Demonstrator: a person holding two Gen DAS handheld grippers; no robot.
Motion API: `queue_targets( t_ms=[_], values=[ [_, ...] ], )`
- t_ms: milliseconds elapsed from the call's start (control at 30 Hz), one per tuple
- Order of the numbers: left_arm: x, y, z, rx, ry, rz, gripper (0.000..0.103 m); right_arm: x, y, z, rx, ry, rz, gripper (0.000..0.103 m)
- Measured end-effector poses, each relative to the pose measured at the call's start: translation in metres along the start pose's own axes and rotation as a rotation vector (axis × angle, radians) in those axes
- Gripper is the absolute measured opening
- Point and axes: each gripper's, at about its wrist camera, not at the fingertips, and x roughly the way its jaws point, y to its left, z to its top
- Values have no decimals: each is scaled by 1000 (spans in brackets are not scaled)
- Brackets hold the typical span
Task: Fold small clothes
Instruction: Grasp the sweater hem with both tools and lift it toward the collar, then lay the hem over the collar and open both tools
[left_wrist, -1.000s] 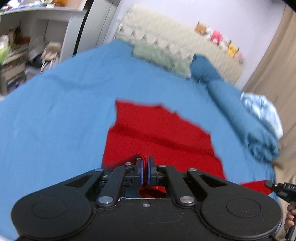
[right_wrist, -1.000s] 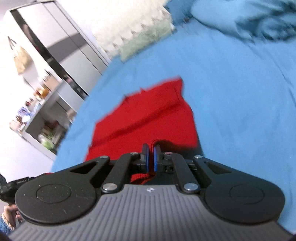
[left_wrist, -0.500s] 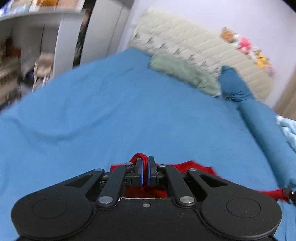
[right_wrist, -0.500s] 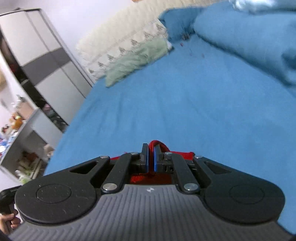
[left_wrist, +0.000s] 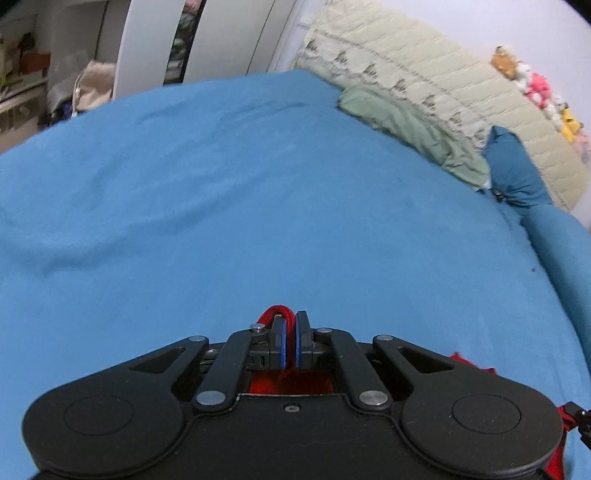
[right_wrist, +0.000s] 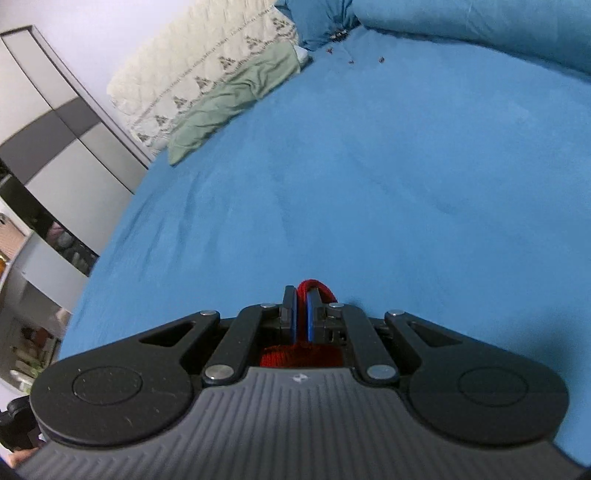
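Holding a loop of the red garment (left_wrist: 277, 313) in my left gripper (left_wrist: 290, 345), I note in the left wrist view that the blue pads (left_wrist: 283, 345) are clenched on the knit, with a bight of it standing up ahead of the tips. More red shows beneath the linkage, and a scrap lies on the blue bedsheet (left_wrist: 258, 206) at lower right, so I judge the bulk of the garment to hang or trail below and behind the tool, out of sight. The sheet ahead is bare up to the green cloth (left_wrist: 410, 129) lying against the quilted headboard (left_wrist: 424, 81); a dark blue pillow (left_wrist: 515, 173) sits just beside it. Shelving at far left holds goods too blurred to identify.

In the right wrist view, my right gripper (right_wrist: 302, 314) is likewise clamped on a red loop, with bunched knit visible under the fingers. The two grips on one edge suggest to me a carry-over fold, the edge held clear of the sheet so it can be laid flat further on. The same green cloth (right_wrist: 236, 99) and headboard (right_wrist: 192, 70) appear at upper left. A wardrobe (right_wrist: 55, 155) stands beyond, doors shut, contents not visible. An open shelf at lower left holds small items; I cannot tell what.
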Motion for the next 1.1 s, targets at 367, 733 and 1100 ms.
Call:
queue_targets(
  t_ms=[367,733,1100],
  values=[
    [-109,-14,-61,290,-149,-50,87,-99,36,-81,-405,-124,40,90],
    [-91,2,-136,411,-8,-36,88,-88,11,-154,-498,-33,-42,87],
    [-95,-9,-128,432,-2,7,95,-117,12,-144,-471,-66,-43,88]
  ],
)
